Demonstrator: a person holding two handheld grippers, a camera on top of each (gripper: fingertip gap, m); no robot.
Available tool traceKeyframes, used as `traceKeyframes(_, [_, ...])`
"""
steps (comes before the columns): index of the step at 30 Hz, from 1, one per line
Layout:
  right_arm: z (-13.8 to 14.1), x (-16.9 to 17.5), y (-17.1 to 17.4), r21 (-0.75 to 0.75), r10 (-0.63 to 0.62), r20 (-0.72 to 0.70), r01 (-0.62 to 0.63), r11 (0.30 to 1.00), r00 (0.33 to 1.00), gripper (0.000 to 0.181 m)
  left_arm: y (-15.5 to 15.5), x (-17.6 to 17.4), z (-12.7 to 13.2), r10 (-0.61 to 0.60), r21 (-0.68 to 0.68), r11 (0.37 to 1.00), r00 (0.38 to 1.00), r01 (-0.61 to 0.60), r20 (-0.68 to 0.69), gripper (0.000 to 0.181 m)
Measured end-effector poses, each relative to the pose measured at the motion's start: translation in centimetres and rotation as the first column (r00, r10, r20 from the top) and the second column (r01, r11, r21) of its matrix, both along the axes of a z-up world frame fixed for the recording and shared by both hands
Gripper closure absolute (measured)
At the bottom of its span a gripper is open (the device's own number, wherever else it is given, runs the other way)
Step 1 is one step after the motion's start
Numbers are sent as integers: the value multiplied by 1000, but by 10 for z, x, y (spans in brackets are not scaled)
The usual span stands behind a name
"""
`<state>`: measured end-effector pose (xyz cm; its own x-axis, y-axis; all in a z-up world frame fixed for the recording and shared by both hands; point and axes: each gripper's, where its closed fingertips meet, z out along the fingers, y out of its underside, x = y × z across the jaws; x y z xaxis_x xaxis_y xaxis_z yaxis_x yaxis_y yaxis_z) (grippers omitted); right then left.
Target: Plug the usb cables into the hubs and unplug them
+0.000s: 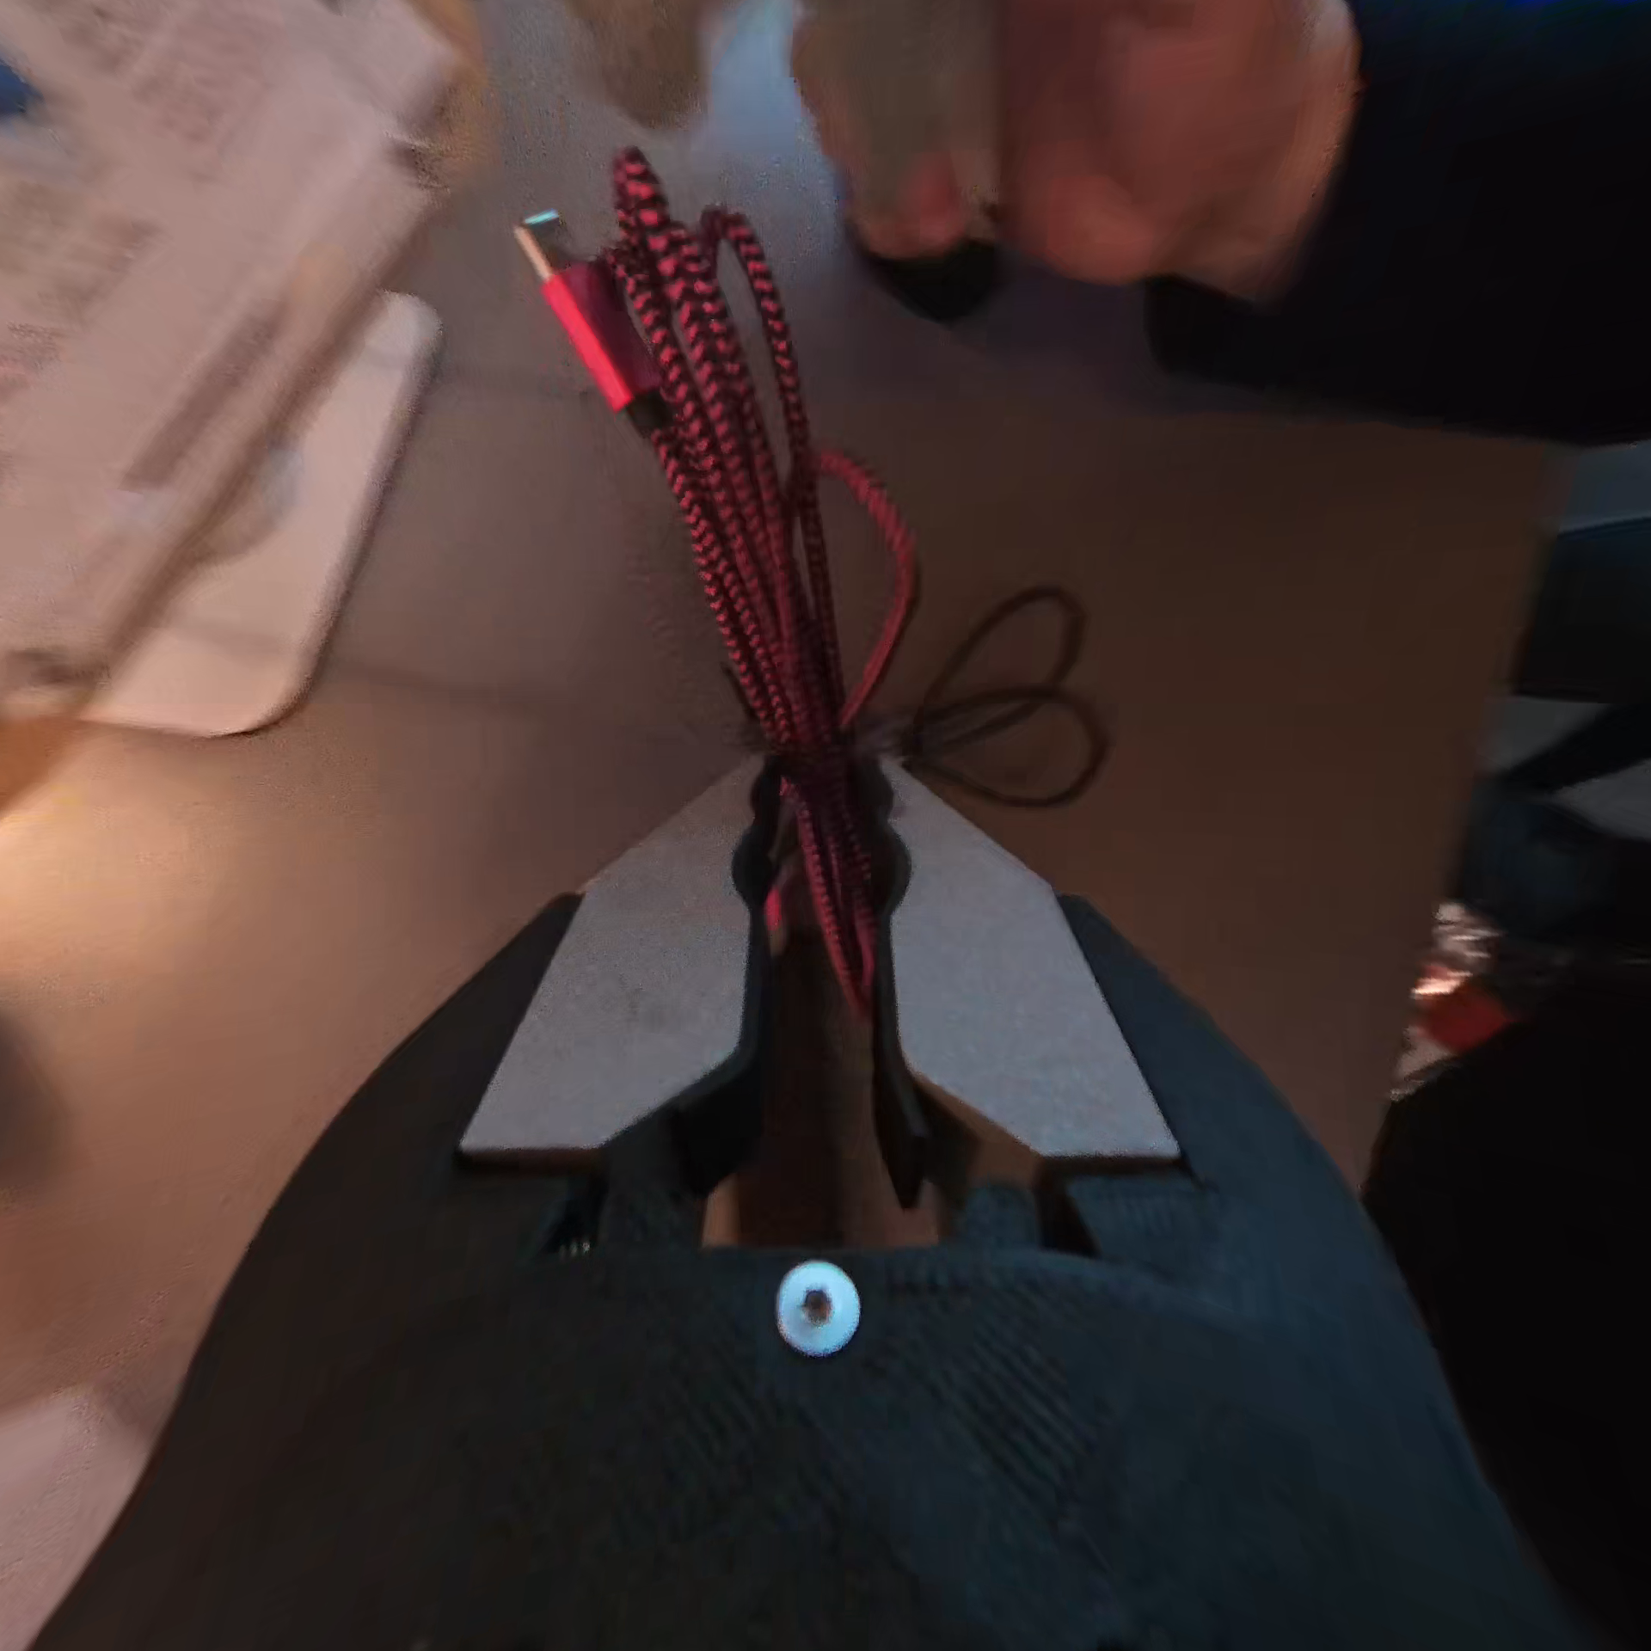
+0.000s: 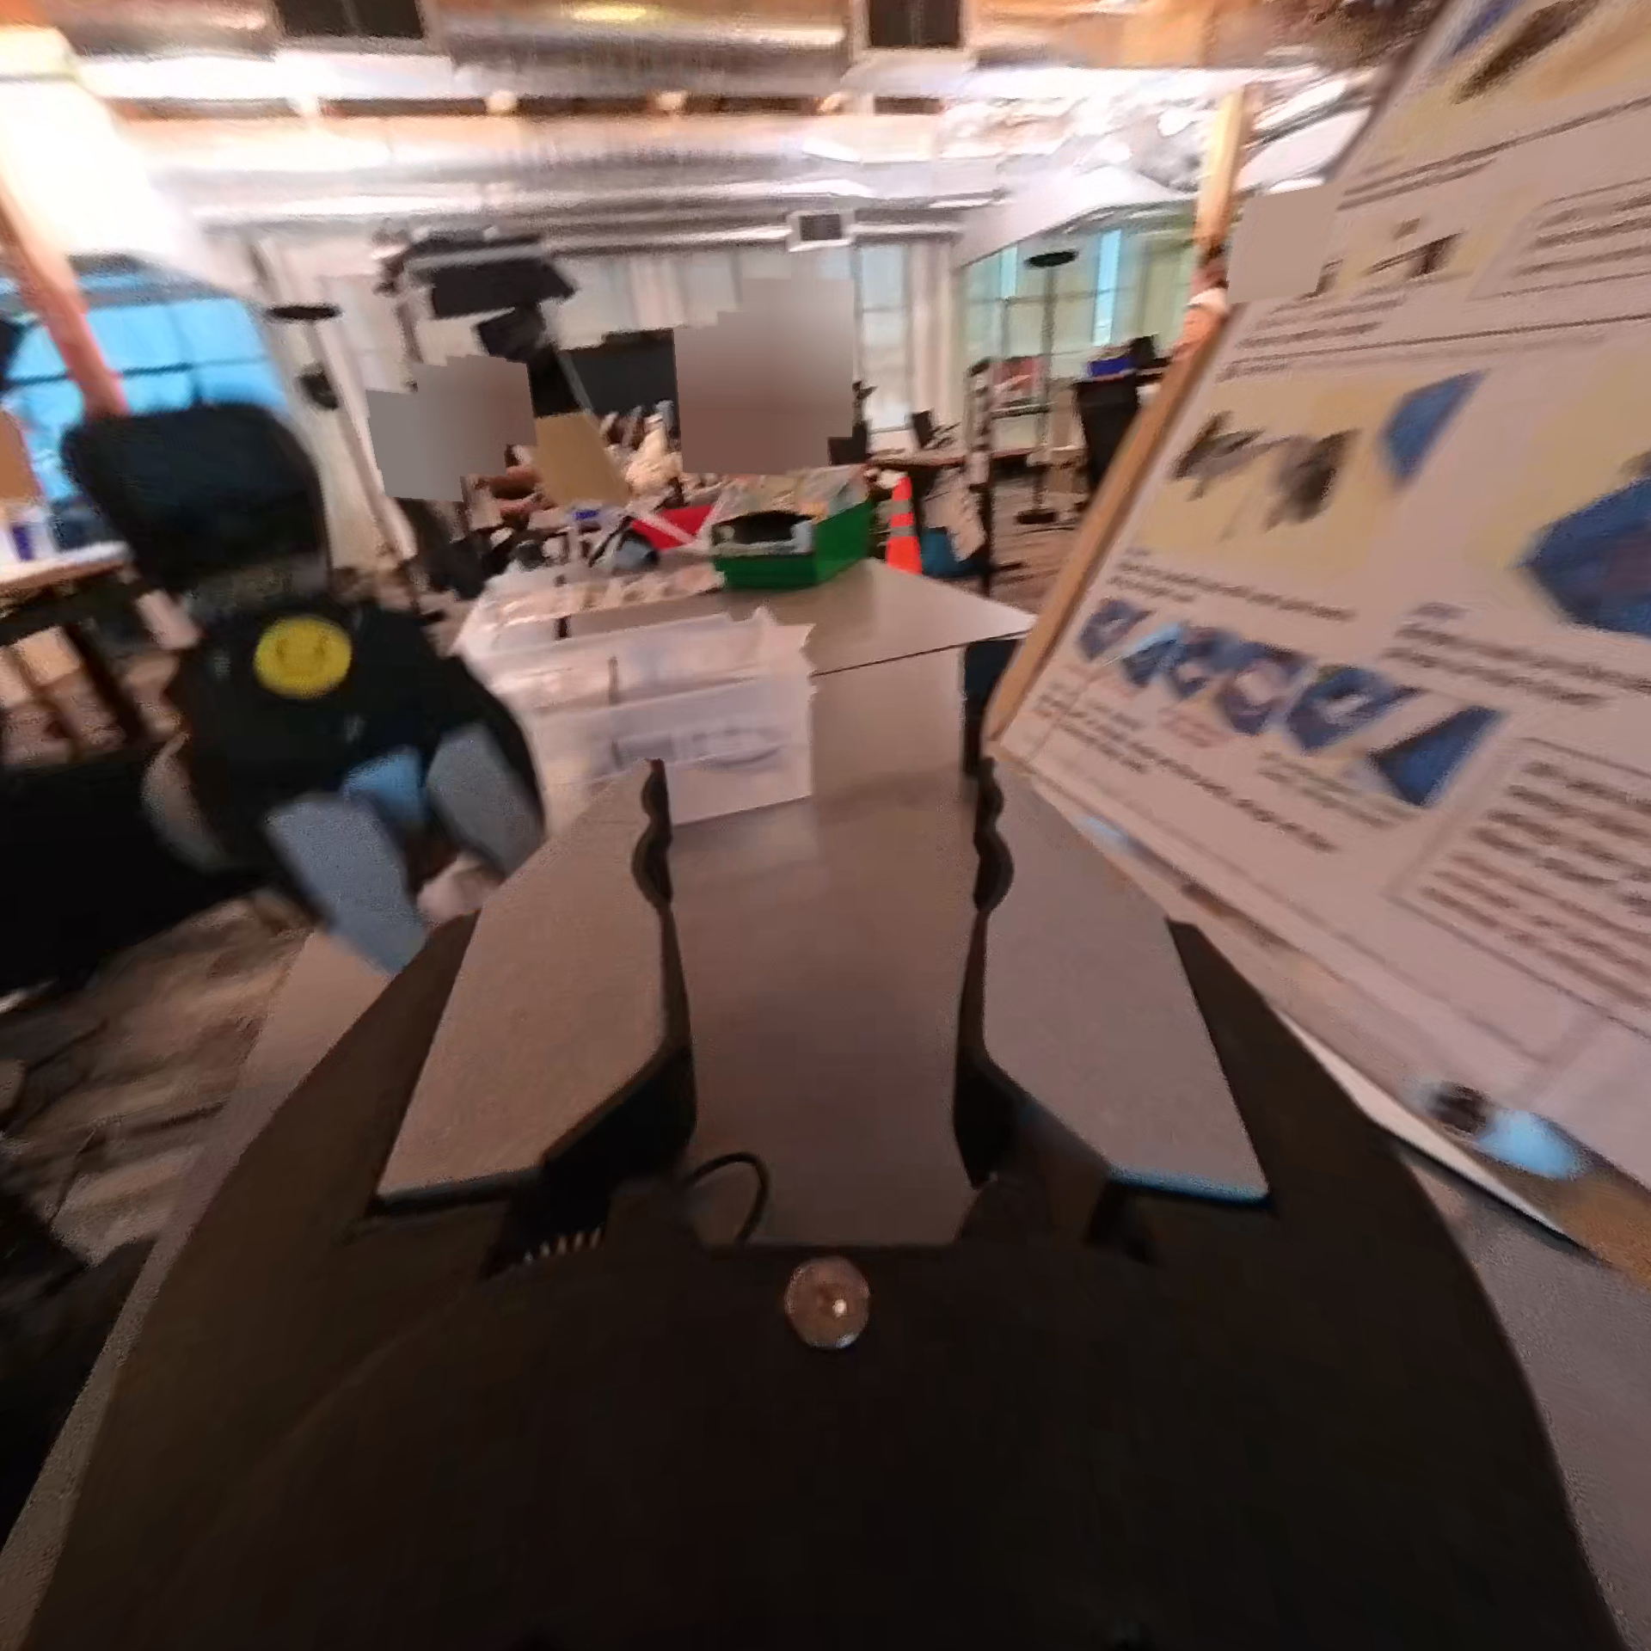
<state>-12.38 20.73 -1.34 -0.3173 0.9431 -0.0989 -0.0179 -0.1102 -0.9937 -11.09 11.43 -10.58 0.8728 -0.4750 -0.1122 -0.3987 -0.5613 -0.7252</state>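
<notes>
**Bundled cable gripped, second gripper idle**

Clamped between the tips of the left gripper (image 1: 820,786): a red-and-black braided USB cable (image 1: 750,500), coiled and tied, red plug (image 1: 594,331) up, above a brown table (image 1: 1206,625). Beyond, blurred, a hand (image 1: 1099,134). Spread wide and holding nothing: the right gripper (image 2: 817,795), beside a leaning poster board (image 2: 1340,625). No hub visible.

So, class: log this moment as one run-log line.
left gripper: shut on red braided cable | plug: free, unplugged | right gripper: open, empty | hub: not visible
</notes>
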Motion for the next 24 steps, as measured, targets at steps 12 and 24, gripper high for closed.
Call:
traceKeyframes(12, [-13,1,-7,-11,53,131,-52,999,990,111,-23,-4,-51,39,-264,963,997,-54,-63,122])
traceKeyframes(24, [-107,-14,-87,128,233,477,-330,935,847,102,-65,-71,-93,178,-338,912,968,-230,-179,151])
